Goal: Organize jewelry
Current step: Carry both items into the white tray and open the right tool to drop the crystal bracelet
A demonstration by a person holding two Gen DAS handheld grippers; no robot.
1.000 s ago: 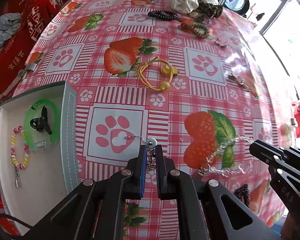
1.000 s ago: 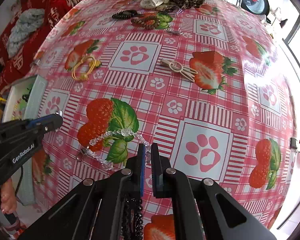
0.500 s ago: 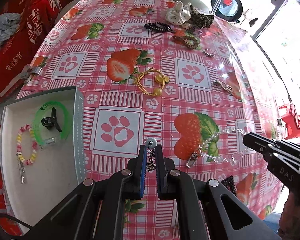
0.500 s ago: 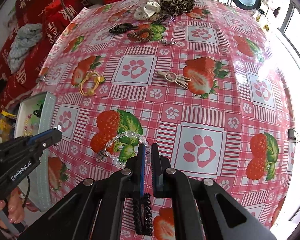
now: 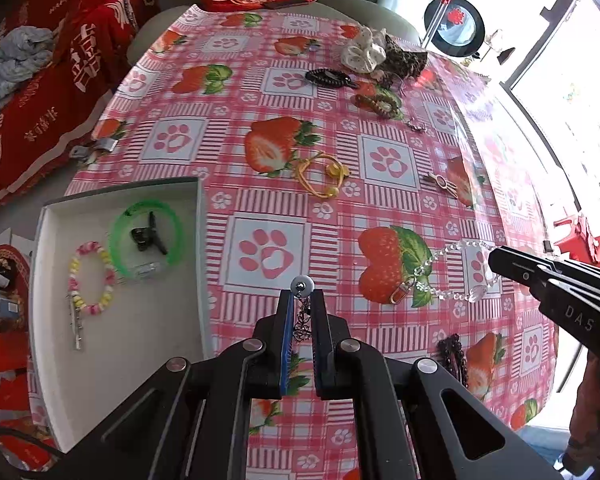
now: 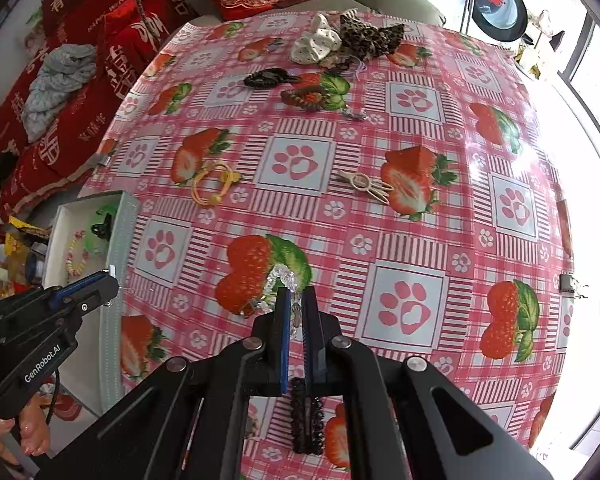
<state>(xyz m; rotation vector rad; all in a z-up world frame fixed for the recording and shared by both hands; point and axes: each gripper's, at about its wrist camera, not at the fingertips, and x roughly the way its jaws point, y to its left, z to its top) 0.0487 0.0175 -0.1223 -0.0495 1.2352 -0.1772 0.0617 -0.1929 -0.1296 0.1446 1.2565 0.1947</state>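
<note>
My left gripper (image 5: 302, 300) is shut on a small chain pendant with a round silver bead (image 5: 302, 285), held above the strawberry tablecloth (image 5: 268, 160). It also shows at the left in the right wrist view, as the left gripper (image 6: 110, 276). My right gripper (image 6: 296, 300) is shut on a clear bead chain (image 6: 280, 274); the clear bead chain (image 5: 440, 260) droops from the right gripper (image 5: 496, 258) down to a gold clasp. A white tray (image 5: 120, 340) at the left holds a green bangle (image 5: 144, 236), a black clip and a pastel bead bracelet (image 5: 92, 280).
On the cloth lie a yellow hair tie (image 5: 320, 176), a beige clip (image 5: 442, 182), a black bead bracelet (image 5: 454, 356), a black hair tie (image 5: 326, 78), a brown bracelet (image 5: 376, 104) and two scrunchies (image 5: 380, 56). A red-covered sofa (image 5: 60, 80) stands left of the table.
Both grippers have risen away from the table, each still shut on its piece. The clear bead chain has come up with the right gripper, the pendant with the left.
</note>
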